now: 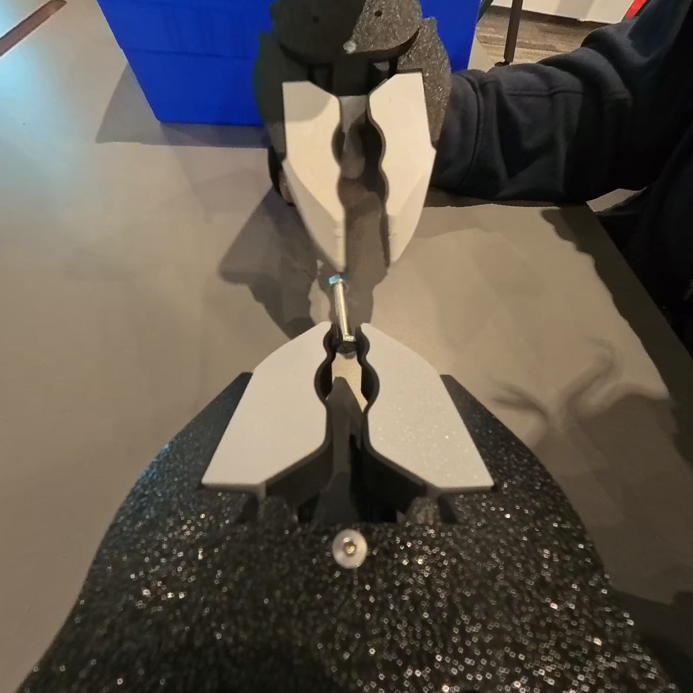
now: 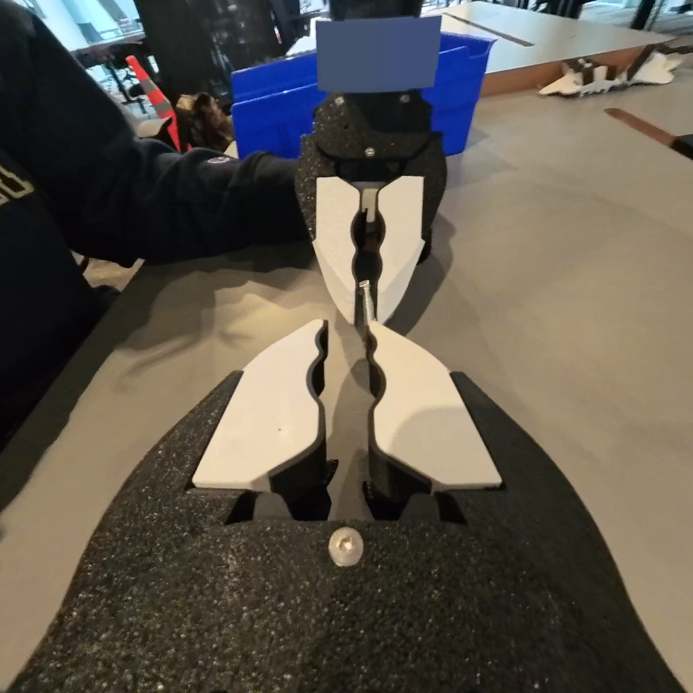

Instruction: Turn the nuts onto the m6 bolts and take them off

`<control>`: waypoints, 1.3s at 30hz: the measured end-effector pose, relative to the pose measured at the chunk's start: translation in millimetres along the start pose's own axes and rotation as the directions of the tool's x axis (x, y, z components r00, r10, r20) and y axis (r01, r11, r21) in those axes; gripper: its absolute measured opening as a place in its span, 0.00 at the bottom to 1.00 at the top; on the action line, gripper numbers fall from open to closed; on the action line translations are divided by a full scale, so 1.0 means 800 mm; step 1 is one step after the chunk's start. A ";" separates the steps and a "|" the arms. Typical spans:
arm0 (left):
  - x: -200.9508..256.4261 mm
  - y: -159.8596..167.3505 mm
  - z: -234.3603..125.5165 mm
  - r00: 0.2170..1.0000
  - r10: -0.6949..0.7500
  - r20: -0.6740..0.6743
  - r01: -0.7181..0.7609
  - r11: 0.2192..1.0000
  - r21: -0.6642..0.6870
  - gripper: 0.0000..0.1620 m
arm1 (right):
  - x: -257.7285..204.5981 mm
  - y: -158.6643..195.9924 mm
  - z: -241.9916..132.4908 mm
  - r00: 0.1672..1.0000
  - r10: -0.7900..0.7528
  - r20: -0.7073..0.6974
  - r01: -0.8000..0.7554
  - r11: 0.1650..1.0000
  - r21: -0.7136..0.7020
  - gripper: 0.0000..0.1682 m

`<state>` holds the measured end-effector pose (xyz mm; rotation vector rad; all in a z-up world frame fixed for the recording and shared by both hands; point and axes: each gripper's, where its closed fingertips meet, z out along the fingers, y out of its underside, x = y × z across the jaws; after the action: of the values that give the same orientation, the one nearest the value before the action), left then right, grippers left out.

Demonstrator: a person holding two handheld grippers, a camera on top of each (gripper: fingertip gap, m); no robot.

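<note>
Left gripper [image 1: 345, 339] clamps silver bolt [image 1: 340, 311] by head; nut [image 1: 333, 279] at far end; right gripper [image 2: 347, 330] parted.

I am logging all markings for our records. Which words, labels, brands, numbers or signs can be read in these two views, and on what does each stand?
Round emblem on the dark sleeve: too small to read.
Pale lettering on the dark top: cut off by the picture edge, not readable.
Blue bin, bolt, left gripper, right gripper: no writing visible.

Soft light; fisheye edges; slight blur
</note>
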<state>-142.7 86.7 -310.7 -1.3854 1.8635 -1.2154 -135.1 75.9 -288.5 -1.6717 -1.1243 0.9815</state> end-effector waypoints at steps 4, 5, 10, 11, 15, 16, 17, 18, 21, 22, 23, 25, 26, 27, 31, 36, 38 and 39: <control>0.000 0.000 0.000 1.000 0.000 -0.001 0.000 1.000 0.000 0.06 | 0.007 0.004 0.004 0.999 -0.018 -0.047 0.016 0.999 -0.032 0.15; 0.000 0.000 0.000 1.000 0.000 -0.001 0.000 1.000 0.001 0.06 | 0.004 0.005 0.005 0.999 -0.022 -0.033 0.020 0.999 -0.038 0.14; 0.000 0.000 0.000 1.000 0.001 0.001 -0.001 1.000 0.000 0.06 | -0.005 0.002 0.000 1.000 0.001 0.028 -0.001 1.000 -0.010 0.09; 0.000 0.000 0.000 1.000 0.001 0.001 -0.001 1.000 -0.001 0.06 | -0.002 0.000 0.000 1.000 -0.001 0.014 0.001 1.000 -0.001 0.12; 0.000 0.002 0.002 1.000 0.006 0.005 -0.006 1.000 -0.014 0.06 | 0.006 0.001 0.002 0.999 -0.016 -0.038 0.016 1.000 -0.013 0.17; 0.000 0.002 0.002 1.000 0.007 0.005 -0.006 1.000 -0.017 0.06 | 0.006 0.003 0.003 0.999 -0.017 -0.039 0.016 1.000 -0.026 0.17; 0.000 0.002 0.002 1.000 0.007 0.006 -0.007 1.000 -0.018 0.06 | 0.004 0.005 0.004 0.999 -0.019 -0.031 0.018 0.999 -0.039 0.17; 0.000 0.002 0.002 1.000 0.007 0.006 -0.007 1.000 -0.018 0.06 | 0.002 0.006 0.005 1.000 -0.021 -0.018 0.020 0.999 -0.047 0.13; 0.000 0.002 0.002 1.000 0.007 0.006 -0.007 1.000 -0.014 0.06 | -0.012 0.009 0.003 0.998 0.002 0.064 0.002 0.998 -0.056 0.04; 0.000 0.002 0.002 1.000 0.007 0.005 -0.007 1.000 -0.014 0.06 | -0.011 0.007 0.002 0.998 0.007 0.060 -0.004 0.999 -0.043 0.05; 0.000 0.002 0.002 1.000 0.006 0.005 -0.006 1.000 -0.014 0.06 | -0.007 0.005 0.001 0.999 0.009 0.039 -0.008 1.000 -0.027 0.08; 0.001 0.002 0.002 1.000 0.006 0.003 -0.006 1.000 -0.015 0.06 | 0.000 0.001 -0.001 1.000 0.002 -0.003 -0.002 1.000 -0.002 0.12; 0.001 0.002 0.002 1.000 0.006 0.003 -0.006 1.000 -0.015 0.06 | 0.003 0.001 0.000 1.000 -0.004 -0.023 0.004 1.000 -0.004 0.14; 0.001 0.002 0.002 1.000 0.005 0.003 -0.005 1.000 -0.014 0.06 | 0.004 0.002 0.001 0.999 -0.011 -0.032 0.010 1.000 -0.013 0.15; 0.001 0.002 0.002 1.000 0.006 0.003 -0.006 1.000 -0.015 0.06 | -0.007 0.009 0.005 0.999 -0.031 0.022 0.032 0.998 -0.061 0.07; 0.001 0.002 0.002 1.000 0.005 0.002 -0.005 1.000 -0.014 0.06 | -0.003 0.002 0.000 1.000 -0.008 0.010 0.008 1.000 -0.012 0.12; 0.001 0.002 0.002 1.000 0.006 0.002 -0.006 1.000 -0.015 0.06 | 0.004 0.000 0.001 0.999 -0.028 -0.032 0.027 1.000 -0.006 0.15; 0.001 0.002 0.002 1.000 0.006 0.002 -0.006 1.000 -0.015 0.06 | 0.004 0.000 0.004 0.998 -0.046 -0.037 0.045 0.999 -0.014 0.15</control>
<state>-142.1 85.7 -312.5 -1.3877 1.8773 -1.1992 -137.0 79.2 -290.2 -1.6611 -1.1417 0.9127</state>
